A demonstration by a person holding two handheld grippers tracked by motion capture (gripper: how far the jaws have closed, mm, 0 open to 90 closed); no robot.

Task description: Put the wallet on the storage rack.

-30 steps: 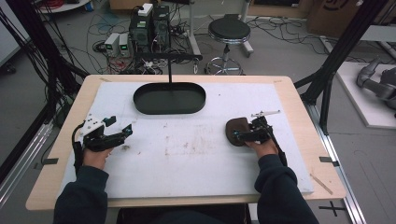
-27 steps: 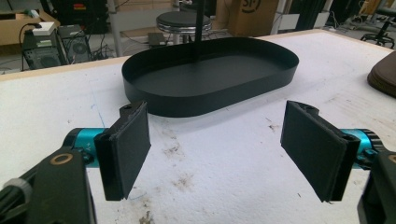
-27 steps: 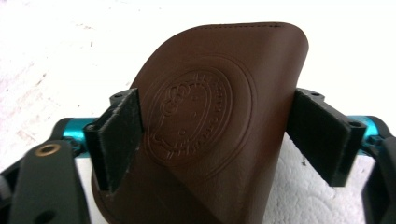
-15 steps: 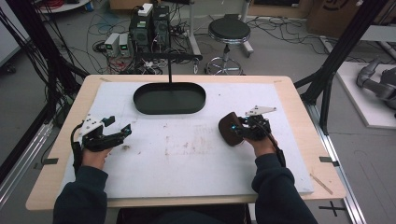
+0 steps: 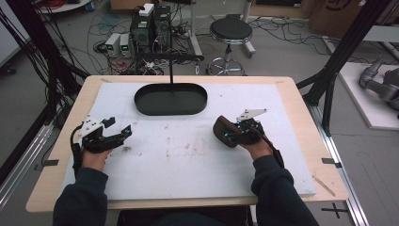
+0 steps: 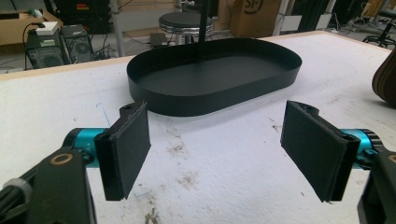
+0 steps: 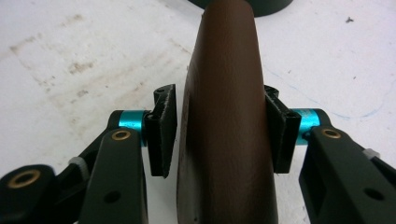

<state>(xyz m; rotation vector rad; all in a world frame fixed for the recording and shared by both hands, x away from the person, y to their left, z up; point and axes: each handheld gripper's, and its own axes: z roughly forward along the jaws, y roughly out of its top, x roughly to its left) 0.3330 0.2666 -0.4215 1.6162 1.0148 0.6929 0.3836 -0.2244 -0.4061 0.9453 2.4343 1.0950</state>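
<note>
High view: a person's two forearms enter from six o'clock, each hand carrying a two-jaw claw over a white, stained surface [image 5: 188, 155]. The right claw [image 5: 229, 133] grips a brown, leather-textured tapered case [image 5: 223, 131], which sits at about four o'clock from the surface's middle and at about five o'clock from the black oval metal tray [image 5: 170, 100]. The tray lies at twelve o'clock on the surface, well apart from the case, with a thin black post rising at its far rim.

Right gripper view: the brown case [image 7: 227, 116] stands between the two black jaws of the right claw [image 7: 219, 135]. The jaws have just been closing and then easing slightly, and the pads bear against the case's flanks, the right pad plainly touching, the left pad at or just beside the skin. Whether the case's underside has left the surface cannot be told.

Left gripper view: the left claw [image 6: 217, 149] stands with its jaws wide apart and nothing between them, facing the tray [image 6: 215, 79]; the edge of the brown case [image 6: 385, 81] shows at three o'clock. In the high view the left claw [image 5: 113, 136] rests near the surface at nine o'clock, idle.

Step in hand, as judged: the pick-up of the case, with the grasp just made. The next move probably calls for a firm, even squeeze on the rounded, smooth flanks, then a carry toward eleven o'clock to the tray, clearing its low wall and avoiding the post before release.
</note>
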